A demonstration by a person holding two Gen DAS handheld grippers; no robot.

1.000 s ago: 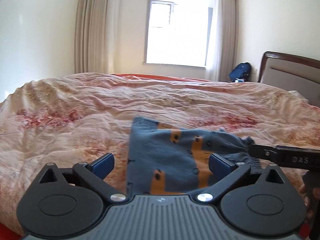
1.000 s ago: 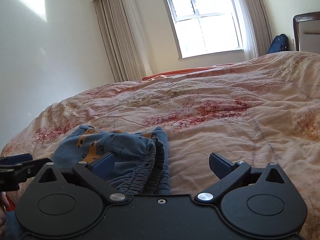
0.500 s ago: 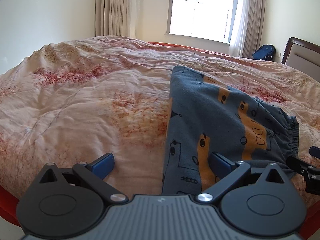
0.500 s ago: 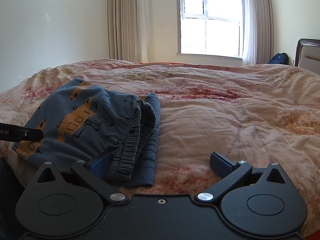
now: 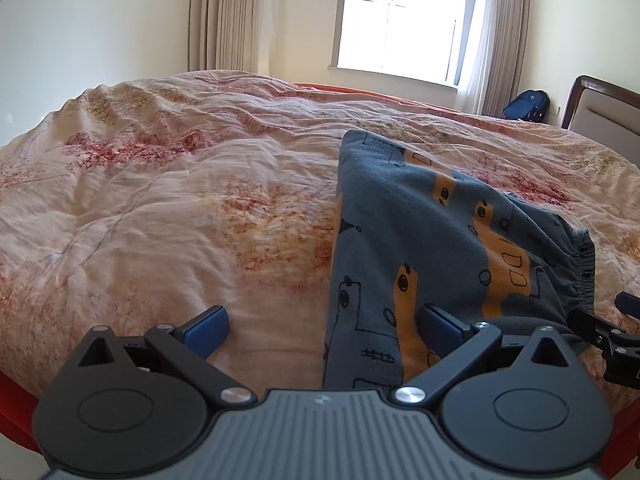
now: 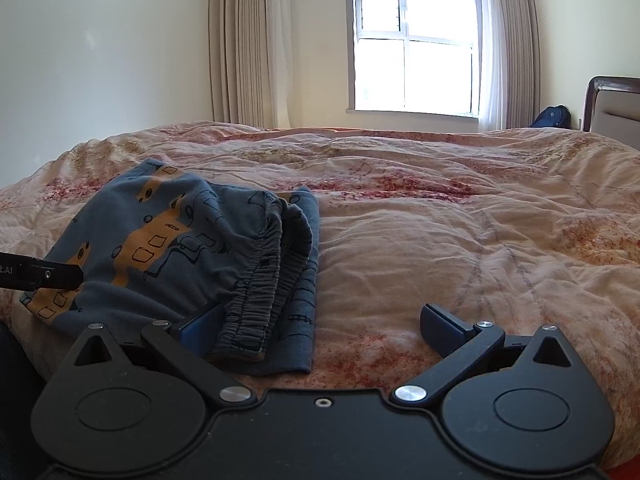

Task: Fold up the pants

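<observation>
Blue pants [image 5: 432, 248] with orange print lie folded on the floral quilt [image 5: 180, 220], elastic waistband to the right. My left gripper [image 5: 324, 328] is open just above the pants' near left edge; its right finger [image 5: 440, 324] rests over the cloth, its left finger over bare quilt. In the right wrist view the pants [image 6: 180, 248] lie at left, the gathered waistband [image 6: 260, 280] facing me. My right gripper [image 6: 322, 328] is open at the waistband end, with its left finger [image 6: 200, 328] partly hidden behind the cloth. Each gripper's tip shows at the edge of the other view.
The quilt covers a wide bed with a red edge [image 5: 16, 408] near me. A headboard [image 5: 600, 116] stands at the right and a blue backpack [image 5: 526, 106] on the floor beyond. A window [image 6: 416, 48] with curtains is behind the bed.
Both grippers rose and drew back from low over the quilt, so the pants now show from above. Both stayed open; the pants lie still.
</observation>
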